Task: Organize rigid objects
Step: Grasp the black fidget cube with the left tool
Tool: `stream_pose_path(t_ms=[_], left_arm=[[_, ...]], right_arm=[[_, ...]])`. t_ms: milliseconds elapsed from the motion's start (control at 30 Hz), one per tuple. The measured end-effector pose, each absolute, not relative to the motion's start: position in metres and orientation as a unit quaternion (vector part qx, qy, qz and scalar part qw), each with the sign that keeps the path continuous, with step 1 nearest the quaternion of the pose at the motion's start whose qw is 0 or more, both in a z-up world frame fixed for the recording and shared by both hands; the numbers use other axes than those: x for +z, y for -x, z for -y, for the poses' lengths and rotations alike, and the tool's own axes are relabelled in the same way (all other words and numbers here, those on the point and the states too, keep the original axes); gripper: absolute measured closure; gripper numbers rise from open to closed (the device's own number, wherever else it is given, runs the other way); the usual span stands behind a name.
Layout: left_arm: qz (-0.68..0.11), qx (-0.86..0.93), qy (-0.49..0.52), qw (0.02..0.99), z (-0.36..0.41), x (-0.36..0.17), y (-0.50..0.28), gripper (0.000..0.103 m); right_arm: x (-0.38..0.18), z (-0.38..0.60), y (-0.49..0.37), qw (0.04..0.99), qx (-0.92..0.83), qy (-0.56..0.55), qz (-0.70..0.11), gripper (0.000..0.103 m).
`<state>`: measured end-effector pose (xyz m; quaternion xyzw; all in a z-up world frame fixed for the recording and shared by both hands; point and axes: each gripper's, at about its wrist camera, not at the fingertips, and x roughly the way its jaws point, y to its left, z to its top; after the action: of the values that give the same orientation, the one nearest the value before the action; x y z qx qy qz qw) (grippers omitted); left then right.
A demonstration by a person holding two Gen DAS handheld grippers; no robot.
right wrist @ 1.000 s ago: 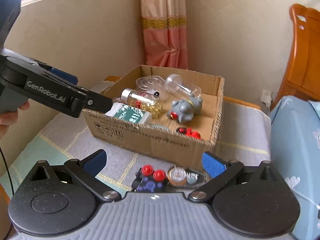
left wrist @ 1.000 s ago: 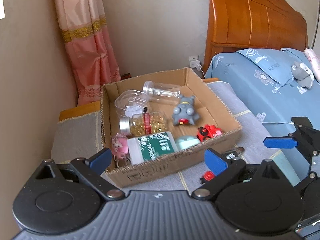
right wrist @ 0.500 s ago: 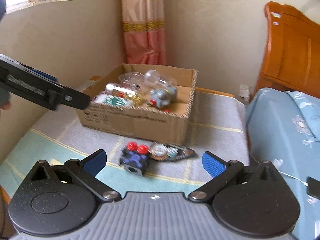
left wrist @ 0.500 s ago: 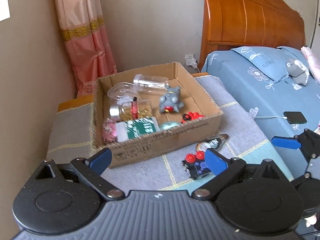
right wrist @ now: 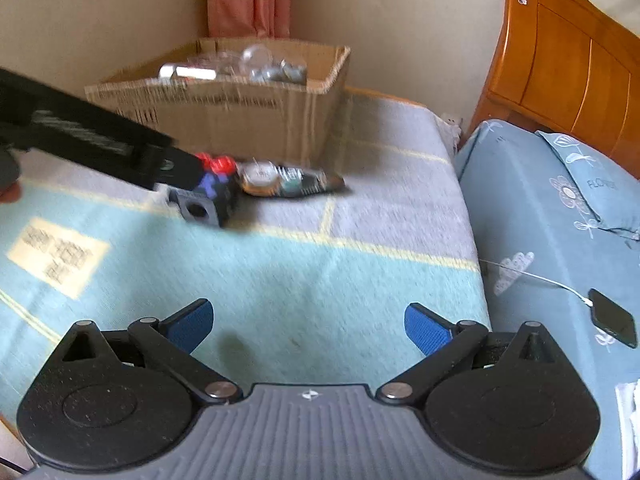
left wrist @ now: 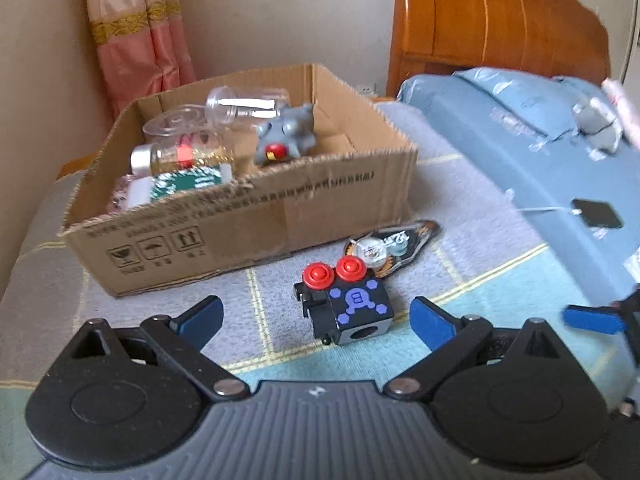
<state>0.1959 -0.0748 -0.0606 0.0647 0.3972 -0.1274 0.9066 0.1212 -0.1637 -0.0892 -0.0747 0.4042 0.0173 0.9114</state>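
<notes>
Inside the cardboard box [left wrist: 248, 216]: grey toy [left wrist: 286, 140], jars, green-labelled bottle; in front of it, black cube toy [left wrist: 348, 308] on blanket, between open left gripper [left wrist: 316, 316] fingers; right gripper [right wrist: 308, 324] open, empty, phone [right wrist: 614, 317] sharper in its view.

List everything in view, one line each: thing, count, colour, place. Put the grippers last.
cardboard box: one, brown, on the blanket by the wall
grey toy figure: one, grey with red, in the box
jar of yellow beads: one, clear with silver cap, lying in the box
green-labelled bottle: one, white and green, lying in the box
clear containers: at least two, at the back of the box
black cube toy: one, black with two red buttons, on the blanket before the box
flat toy packet: one, dark and orange, beside the cube
phone: one, black, on the bed
left gripper: open, near the cube
right gripper: open, over the blanket
</notes>
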Motion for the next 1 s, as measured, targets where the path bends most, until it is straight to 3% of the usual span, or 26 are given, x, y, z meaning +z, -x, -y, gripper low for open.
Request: stream_pose_path(t_ms=[300,367,433,533,1000], left_arm=[[-0.407,-0.1,-0.049,0.907,0.077,-0.083,-0.204,0.008],[-0.406,-0.103,-0.042,0.907,0.077,-0.083,-0.203,0.016],[-0.406,-0.112,-0.042,0.906,0.079,-0.083,-0.201,0.038],[-0.398,-0.12,-0.042,0.908,0.082,-0.082,-0.197,0.053],[-0.405,-0.037,-0.022,0.913,0.031,-0.08,-0.193,0.053]], right_arm=[[-0.092,0.177,-0.12,0.913,0.031,0.045,-0.405,0.0],[-0.093,0.179,-0.121,0.913,0.033,0.037,-0.405,0.0],[-0.094,0.18,-0.121,0.913,0.034,0.031,-0.406,0.0],[-0.095,0.181,-0.121,0.914,0.034,0.029,-0.404,0.0],[-0.098,0.183,-0.128,0.922,0.049,0.031,-0.384,0.0]])
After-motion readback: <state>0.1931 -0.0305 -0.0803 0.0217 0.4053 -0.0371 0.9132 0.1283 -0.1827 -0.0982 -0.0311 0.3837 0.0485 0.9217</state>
